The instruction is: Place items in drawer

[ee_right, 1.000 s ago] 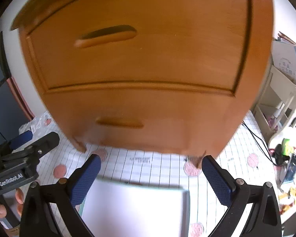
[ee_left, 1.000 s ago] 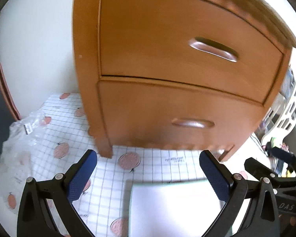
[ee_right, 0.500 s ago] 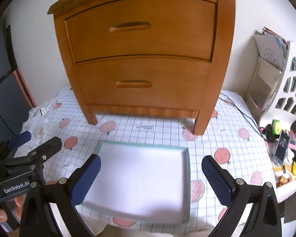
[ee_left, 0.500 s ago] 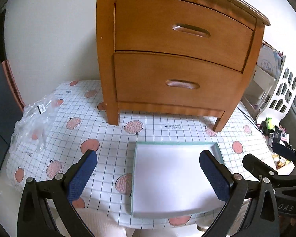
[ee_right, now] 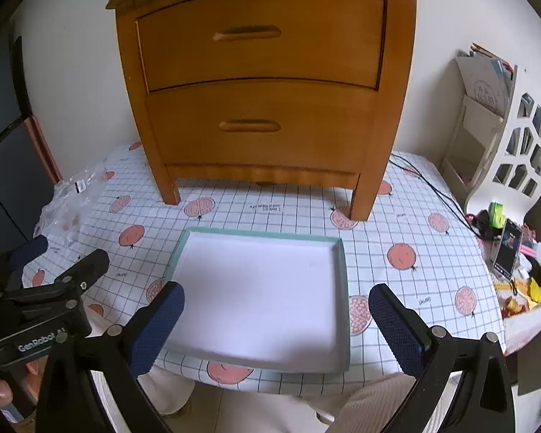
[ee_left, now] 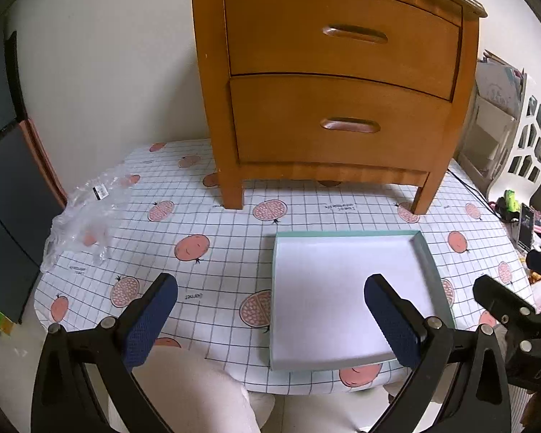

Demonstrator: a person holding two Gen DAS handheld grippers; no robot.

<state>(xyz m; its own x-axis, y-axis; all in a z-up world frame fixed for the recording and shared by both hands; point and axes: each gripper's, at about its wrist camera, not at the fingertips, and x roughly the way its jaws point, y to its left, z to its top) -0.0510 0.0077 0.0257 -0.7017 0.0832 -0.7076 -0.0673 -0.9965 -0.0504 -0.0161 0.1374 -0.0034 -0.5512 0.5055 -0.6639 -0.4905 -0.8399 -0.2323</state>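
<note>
Two sets of tongs hang over the near edge of the table (ee_left: 216, 249), and both are spread wide with nothing between their blue pads. Left tongs (ee_left: 270, 321) sit off to the left of the shallow teal-rimmed tray (ee_left: 423, 252); right tongs (ee_right: 276, 324) frame that tray squarely, one pad either side of it but above it, not touching. From the right camera the left tongs (ee_right: 59, 256) show at the left edge.

Now the tray: white inside, and bare as far as both views show. No loose item to stow is in sight apart from a crumpled clear plastic bag (ee_left: 86, 216) lying at the table's far left.

Behind the tray stands the wooden nightstand (ee_right: 263, 83) on its legs, on the fruit-print tablecloth (ee_right: 396, 231). Top drawer (ee_left: 342, 36) and bottom drawer (ee_left: 339, 122) are both pushed fully in, so their contents stay hidden.

My read: the tongs are pulled back and opened to get a clear look, and a drawer handle must be drawn out before anything goes in.
</note>
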